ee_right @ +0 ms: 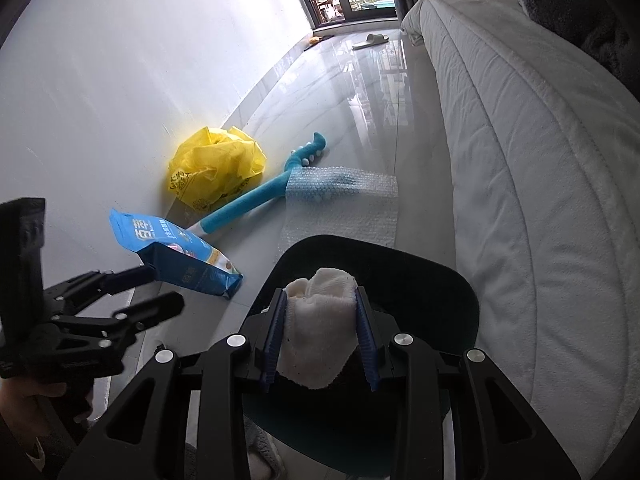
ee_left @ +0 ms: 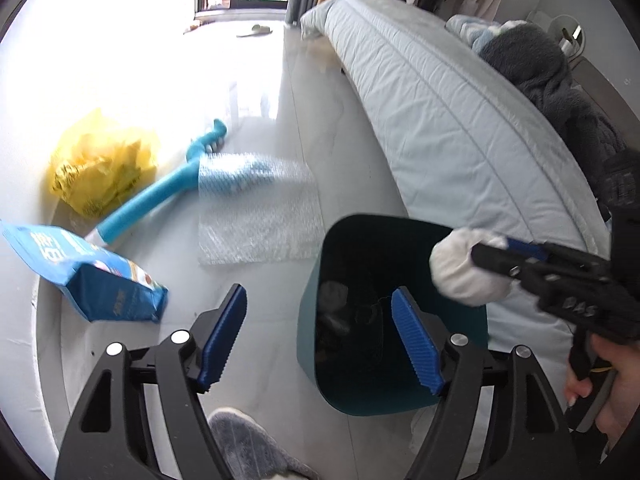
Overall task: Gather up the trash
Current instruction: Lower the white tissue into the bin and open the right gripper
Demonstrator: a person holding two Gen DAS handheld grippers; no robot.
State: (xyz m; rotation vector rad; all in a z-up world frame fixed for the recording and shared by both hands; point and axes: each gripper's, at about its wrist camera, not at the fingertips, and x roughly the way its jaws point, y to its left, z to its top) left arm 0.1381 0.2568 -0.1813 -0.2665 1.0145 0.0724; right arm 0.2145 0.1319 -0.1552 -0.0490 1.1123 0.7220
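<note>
A dark teal trash bin [ee_left: 384, 384] [ee_right: 460, 280] stands on the floor beside the bed. My right gripper [ee_right: 322, 332] [ee_left: 488, 252] is shut on a crumpled white cloth wad [ee_right: 320, 328] [ee_left: 460, 276] and holds it over the bin's opening. My left gripper [ee_left: 316, 336] [ee_right: 160, 288] is open and empty, left of the bin and above the floor. On the floor lie a blue snack bag [ee_left: 88, 276] [ee_right: 180, 252], a yellow plastic bag [ee_left: 100, 168] [ee_right: 216, 168], a sheet of bubble wrap [ee_left: 260, 208] [ee_right: 344, 204] and a turquoise foam stick [ee_left: 160, 196] [ee_right: 248, 204].
A bed with a pale quilt [ee_left: 448, 120] [ee_right: 520, 160] runs along the right. The white wall [ee_right: 120, 80] bounds the left. A grey slipper [ee_left: 248, 444] is under my left gripper. A sandal [ee_right: 370, 41] lies far off by the balcony door.
</note>
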